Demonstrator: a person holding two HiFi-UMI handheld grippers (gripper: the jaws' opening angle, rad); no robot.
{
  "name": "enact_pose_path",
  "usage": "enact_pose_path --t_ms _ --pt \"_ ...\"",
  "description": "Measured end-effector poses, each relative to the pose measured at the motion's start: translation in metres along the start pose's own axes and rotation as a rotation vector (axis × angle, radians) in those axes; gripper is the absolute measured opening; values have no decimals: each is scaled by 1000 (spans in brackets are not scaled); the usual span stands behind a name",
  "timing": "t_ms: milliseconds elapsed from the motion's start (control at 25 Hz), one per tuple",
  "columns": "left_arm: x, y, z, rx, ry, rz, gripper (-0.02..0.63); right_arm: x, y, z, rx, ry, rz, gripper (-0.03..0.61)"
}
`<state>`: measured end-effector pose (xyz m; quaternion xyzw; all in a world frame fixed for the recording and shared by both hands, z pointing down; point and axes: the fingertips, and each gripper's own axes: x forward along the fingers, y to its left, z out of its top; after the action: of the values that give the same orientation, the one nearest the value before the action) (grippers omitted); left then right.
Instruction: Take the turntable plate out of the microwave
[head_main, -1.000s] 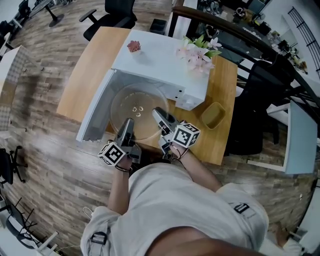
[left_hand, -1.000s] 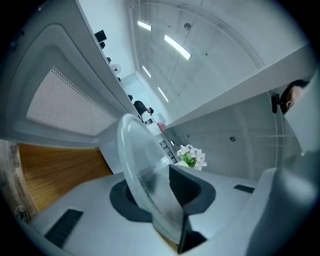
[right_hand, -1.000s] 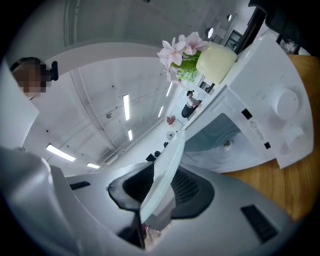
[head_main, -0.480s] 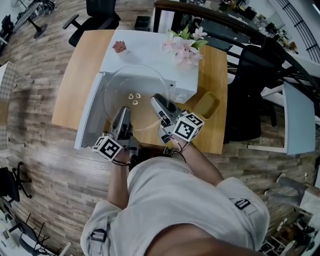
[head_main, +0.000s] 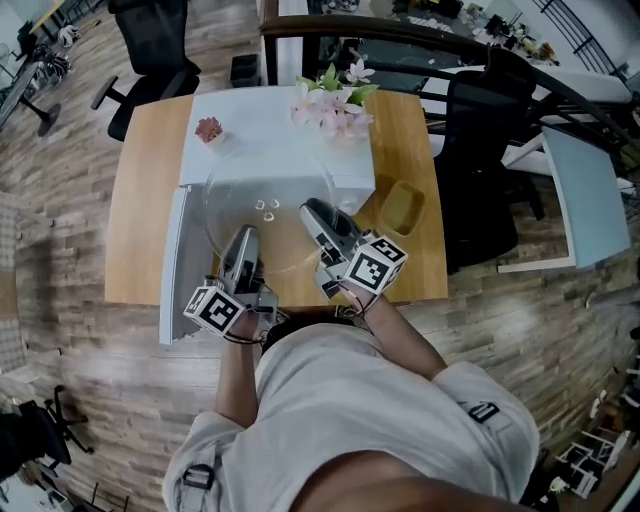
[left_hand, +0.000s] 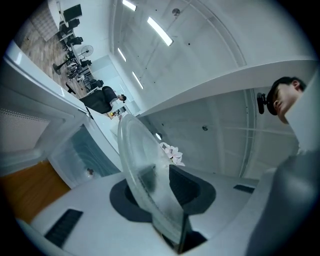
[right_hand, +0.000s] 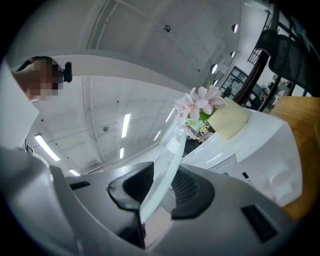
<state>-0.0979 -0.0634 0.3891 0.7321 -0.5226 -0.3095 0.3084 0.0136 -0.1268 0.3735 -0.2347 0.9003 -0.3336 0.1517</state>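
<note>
The clear glass turntable plate (head_main: 262, 212) hangs in the air in front of and above the white microwave (head_main: 270, 150), held by its near rim. My left gripper (head_main: 243, 247) is shut on the plate's near-left edge, and my right gripper (head_main: 316, 222) is shut on its near-right edge. In the left gripper view the plate (left_hand: 137, 160) stands edge-on between the dark pads (left_hand: 186, 185). The right gripper view shows the same rim (right_hand: 165, 172) pinched between its pads (right_hand: 187, 187). The microwave door (head_main: 176, 262) hangs open at the left.
Pink flowers (head_main: 332, 105) and a small pink thing (head_main: 208, 128) sit on top of the microwave. A yellow-green container (head_main: 400, 208) lies on the wooden table (head_main: 140, 200) at the right. Office chairs (head_main: 480, 150) stand behind and to the right.
Both grippers have lifted the plate up and out of the microwave's opening. It now sits higher, over the front of the microwave.
</note>
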Motion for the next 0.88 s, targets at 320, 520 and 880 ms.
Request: enact_pose_path --t_ms 320,520,880 --pt "7 -7 4 1 73 -52 106 -7 5 7 -2 -55 -55 109" --pt "10 -9 5 9 82 -67 106 -8 6 9 -11 -65 -64 109" --pt "13 -15 0 3 50 -81 106 -12 6 18 -35 -33 -54 109"
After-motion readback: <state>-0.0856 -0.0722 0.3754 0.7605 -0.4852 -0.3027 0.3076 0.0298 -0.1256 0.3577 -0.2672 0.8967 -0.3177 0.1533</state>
